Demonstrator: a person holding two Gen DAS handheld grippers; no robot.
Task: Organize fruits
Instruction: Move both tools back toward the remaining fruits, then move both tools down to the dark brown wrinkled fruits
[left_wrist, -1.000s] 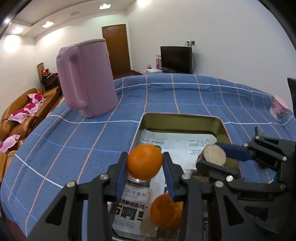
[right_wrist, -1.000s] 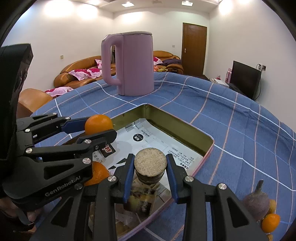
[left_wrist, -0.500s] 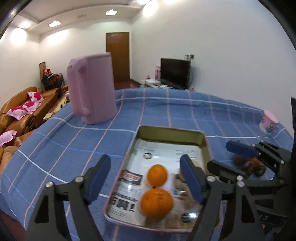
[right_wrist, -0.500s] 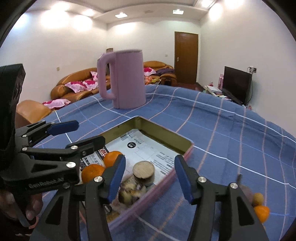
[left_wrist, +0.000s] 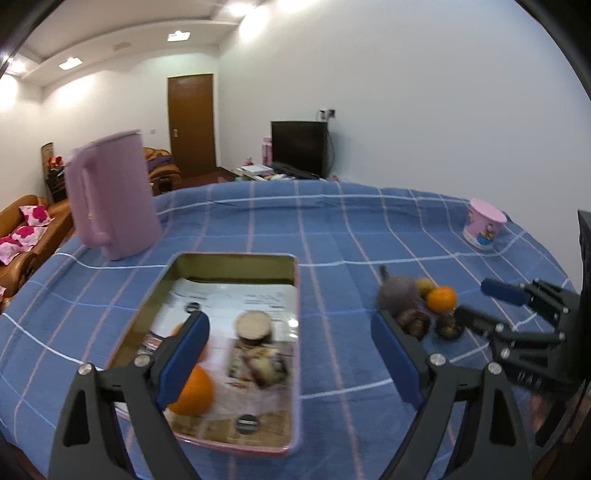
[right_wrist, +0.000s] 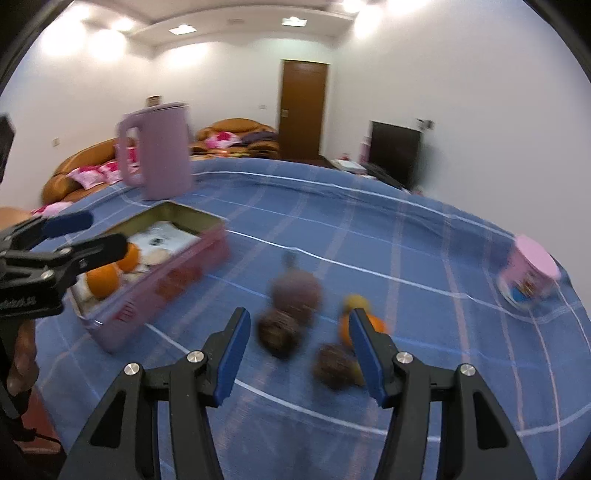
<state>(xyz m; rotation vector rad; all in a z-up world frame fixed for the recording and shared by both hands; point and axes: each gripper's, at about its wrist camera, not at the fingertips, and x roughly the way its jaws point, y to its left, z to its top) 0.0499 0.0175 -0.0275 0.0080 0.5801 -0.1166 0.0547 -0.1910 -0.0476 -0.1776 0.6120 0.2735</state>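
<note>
Orange (left_wrist: 190, 393) in tin (left_wrist: 236, 260), beside left gripper (left_wrist: 291, 356) | both grippers just opened, empty

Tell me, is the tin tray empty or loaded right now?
Loaded. The tin tray holds two oranges and a round brown-rimmed piece on its paper lining.

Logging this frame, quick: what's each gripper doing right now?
Left gripper: open, empty, just been opening.
Right gripper: open, empty, just been opening.
</note>
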